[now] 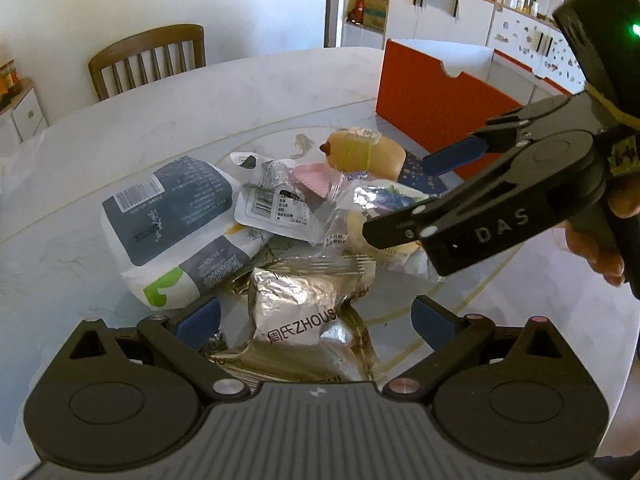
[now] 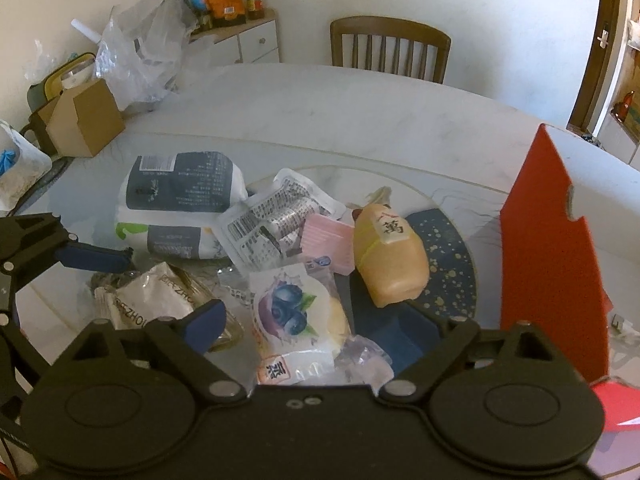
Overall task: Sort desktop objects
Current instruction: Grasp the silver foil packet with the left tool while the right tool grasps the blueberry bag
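A silver foil packet (image 1: 304, 312) lies between the blue pads of my left gripper (image 1: 314, 318). The gripper is open and neither pad touches the packet. In the right wrist view, a blueberry-printed pastry packet (image 2: 296, 312) lies between the fingers of my right gripper (image 2: 312, 320). This gripper is also open, with gaps on both sides of the packet. The left wrist view shows the right gripper (image 1: 400, 196) coming down from the right over that packet. The pile also holds a white and grey tissue pack (image 2: 180, 200), a white barcode sachet (image 2: 272, 216), a pink packet (image 2: 324, 236) and a tan labelled bottle (image 2: 388, 256).
A red box (image 2: 552, 240) stands open at the right, beside a dark blue speckled mat (image 2: 452, 256). A cardboard box (image 2: 80, 120) and plastic bags (image 2: 140, 52) sit at the far left of the white marble table (image 2: 320, 112). A wooden chair (image 2: 390, 46) stands behind it.
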A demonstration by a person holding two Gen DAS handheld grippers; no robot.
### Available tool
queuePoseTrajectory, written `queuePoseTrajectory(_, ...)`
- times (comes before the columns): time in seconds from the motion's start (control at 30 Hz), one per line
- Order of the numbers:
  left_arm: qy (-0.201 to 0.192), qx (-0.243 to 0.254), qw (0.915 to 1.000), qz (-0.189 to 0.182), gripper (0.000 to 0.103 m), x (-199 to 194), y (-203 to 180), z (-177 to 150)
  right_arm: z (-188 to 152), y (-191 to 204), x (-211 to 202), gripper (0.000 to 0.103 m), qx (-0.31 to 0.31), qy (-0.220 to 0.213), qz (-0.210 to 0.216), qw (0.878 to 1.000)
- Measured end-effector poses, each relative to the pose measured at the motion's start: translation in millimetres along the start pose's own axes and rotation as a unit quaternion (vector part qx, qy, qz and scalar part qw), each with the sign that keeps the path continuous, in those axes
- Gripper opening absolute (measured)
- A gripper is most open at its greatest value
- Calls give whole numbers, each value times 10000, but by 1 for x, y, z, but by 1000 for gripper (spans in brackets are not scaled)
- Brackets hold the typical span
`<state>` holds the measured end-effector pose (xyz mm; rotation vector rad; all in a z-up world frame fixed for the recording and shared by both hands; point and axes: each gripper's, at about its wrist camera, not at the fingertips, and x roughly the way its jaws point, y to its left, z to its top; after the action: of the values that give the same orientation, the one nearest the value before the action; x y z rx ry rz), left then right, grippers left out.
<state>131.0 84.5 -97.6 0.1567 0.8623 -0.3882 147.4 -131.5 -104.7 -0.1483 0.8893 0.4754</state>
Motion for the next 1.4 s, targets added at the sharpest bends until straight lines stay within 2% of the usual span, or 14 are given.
queuePoseTrajectory(0.2, 60, 284, 9995, 86, 101, 8, -6, -3, 0, -1, 11, 84, 37, 154, 27, 9999)
queuePoseTrajectory(0.4, 140, 361, 9991, 180, 86, 14, -7, -5, -1, -1, 18, 81, 94, 209, 14, 9997)
queuePoseTrajectory(0.5, 187, 380, 9989, 195, 79, 16, -6, -6, -1, -1, 19, 72, 104, 223, 44, 9997)
queuePoseTrajectory(0.6, 208, 412, 9987, 220, 72, 17, -6, -7, 0, 0, 20, 71, 89, 231, 42, 9997)
queuePoseTrajectory(0.73, 190, 293, 9991, 224, 66, 16, -2, -6, 0, 1, 21, 61, 90, 229, 97, 9997)
queuePoseTrajectory(0.83, 185, 271, 9992, 221, 64, 15, -1, -6, 1, 2, 21, 58, 113, 246, 89, 9996)
queuePoseTrajectory(0.97, 175, 236, 9993, 211, 55, 13, 0, -6, 2, 3, 19, 53, 54, 198, 32, 9998)
queuePoseTrajectory(1.4, 25, -68, 9999, 96, 52, -8, 4, -3, 2, -1, -14, 51, 275, -50, 124, 9995)
